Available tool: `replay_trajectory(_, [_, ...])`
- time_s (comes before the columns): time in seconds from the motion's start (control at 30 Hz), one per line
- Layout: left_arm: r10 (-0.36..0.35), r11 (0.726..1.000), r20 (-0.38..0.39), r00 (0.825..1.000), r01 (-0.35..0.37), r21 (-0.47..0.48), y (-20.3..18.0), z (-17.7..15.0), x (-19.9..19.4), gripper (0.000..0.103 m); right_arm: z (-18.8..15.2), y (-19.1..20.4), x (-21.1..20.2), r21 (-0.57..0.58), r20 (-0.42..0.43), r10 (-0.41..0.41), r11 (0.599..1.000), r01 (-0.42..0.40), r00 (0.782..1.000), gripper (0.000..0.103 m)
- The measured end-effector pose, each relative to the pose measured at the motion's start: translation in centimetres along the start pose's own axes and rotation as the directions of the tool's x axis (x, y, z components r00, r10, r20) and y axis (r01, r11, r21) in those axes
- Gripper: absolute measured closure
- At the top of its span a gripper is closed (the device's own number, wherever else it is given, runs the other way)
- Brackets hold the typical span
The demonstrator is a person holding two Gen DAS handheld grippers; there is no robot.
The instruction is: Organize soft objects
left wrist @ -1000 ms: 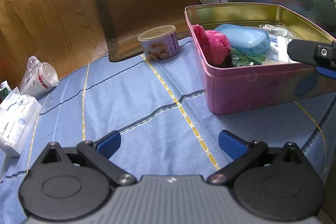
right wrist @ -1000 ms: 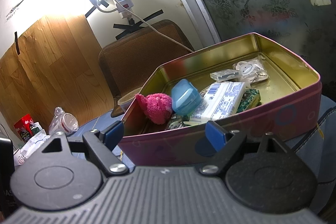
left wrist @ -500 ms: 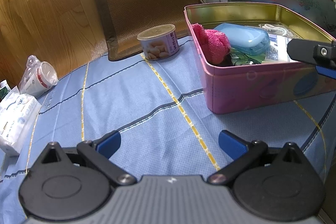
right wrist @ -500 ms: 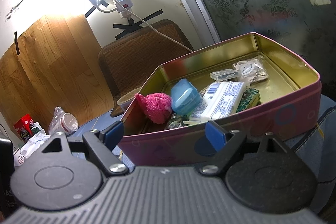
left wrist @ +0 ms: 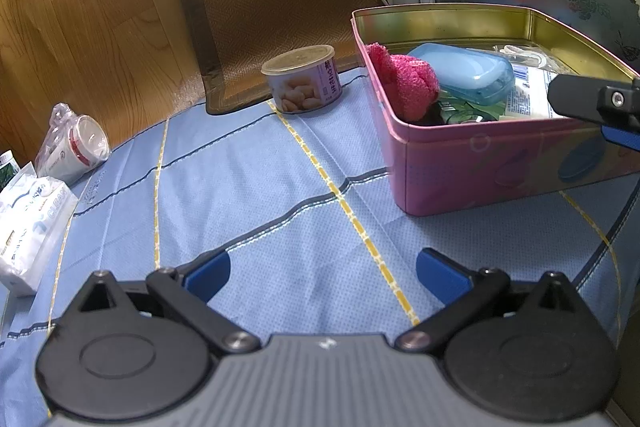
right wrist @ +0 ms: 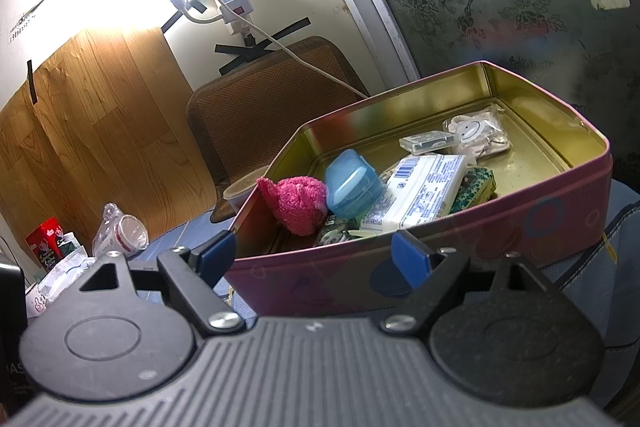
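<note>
No change is seen since a second ago: both the left gripper (left wrist: 322, 273) and right gripper (right wrist: 314, 253) are held open and empty before the pink tin (right wrist: 480, 255), so sorting is judged paused.

The white tissue pack (left wrist: 28, 223) at the table's edge reads "CLEAN".

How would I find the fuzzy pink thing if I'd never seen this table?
Find the pink tin on the blue tablecloth. Look inside its left end, beside the blue plastic case. The fuzzy pink ball is the only fluffy thing there; its neighbours are smooth.
</note>
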State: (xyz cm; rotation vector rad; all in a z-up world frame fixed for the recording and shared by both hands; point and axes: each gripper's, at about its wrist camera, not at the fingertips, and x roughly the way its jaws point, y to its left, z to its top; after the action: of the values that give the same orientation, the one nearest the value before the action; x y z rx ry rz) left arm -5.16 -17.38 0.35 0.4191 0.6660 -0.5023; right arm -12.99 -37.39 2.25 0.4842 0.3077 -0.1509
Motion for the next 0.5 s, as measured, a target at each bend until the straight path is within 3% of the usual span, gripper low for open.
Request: replay_trajectory(0.5, [-0.019, 1.000, -0.008, 1.000, 0.019, 0.003, 0.36, 0.07, 0.04, 0.000, 0.02, 0.06, 0.03, 0.000, 0.000, -0.001, 1.000, 0.001, 1.000, 0.016])
